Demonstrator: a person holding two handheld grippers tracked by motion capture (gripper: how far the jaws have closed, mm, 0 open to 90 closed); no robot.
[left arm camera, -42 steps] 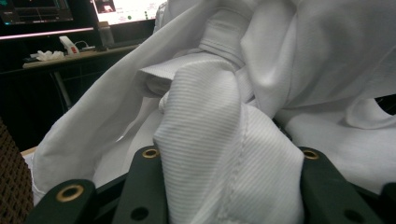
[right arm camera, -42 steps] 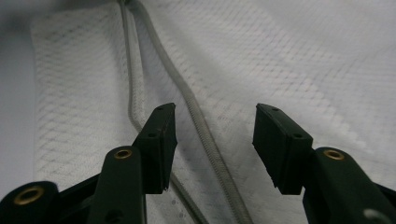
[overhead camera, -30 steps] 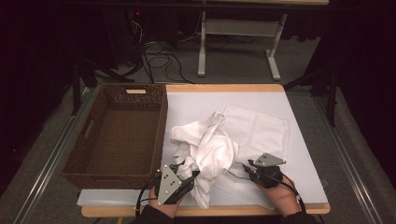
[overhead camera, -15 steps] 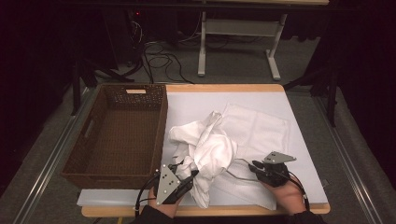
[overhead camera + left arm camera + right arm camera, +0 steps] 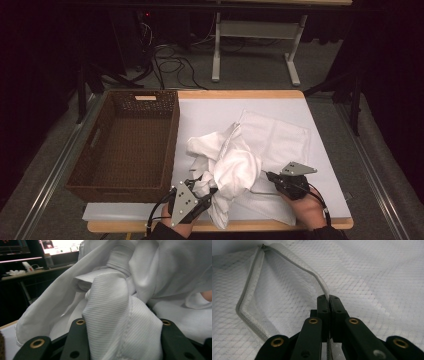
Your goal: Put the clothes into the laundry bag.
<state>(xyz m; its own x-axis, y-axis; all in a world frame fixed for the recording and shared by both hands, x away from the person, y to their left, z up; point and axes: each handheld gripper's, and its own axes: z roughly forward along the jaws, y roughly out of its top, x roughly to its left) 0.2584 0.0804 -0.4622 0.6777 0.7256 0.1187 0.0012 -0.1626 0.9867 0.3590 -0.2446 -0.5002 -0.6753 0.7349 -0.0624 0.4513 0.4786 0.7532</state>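
Left gripper [image 5: 200, 195] apparently clamps white cloth [image 5: 120, 322]; right gripper [image 5: 329, 300] (jaws closed) pinches mesh bag [image 5: 372, 272].

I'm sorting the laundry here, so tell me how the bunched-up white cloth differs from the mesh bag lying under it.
The white cloth is crumpled into a raised heap, while the mesh bag lies flat on the table. The cloth is an opaque ribbed weave; the bag is see-through netting with a zipper along its open mouth. The left gripper clamps the cloth; the right gripper pinches the bag's zipper edge. Both are white.
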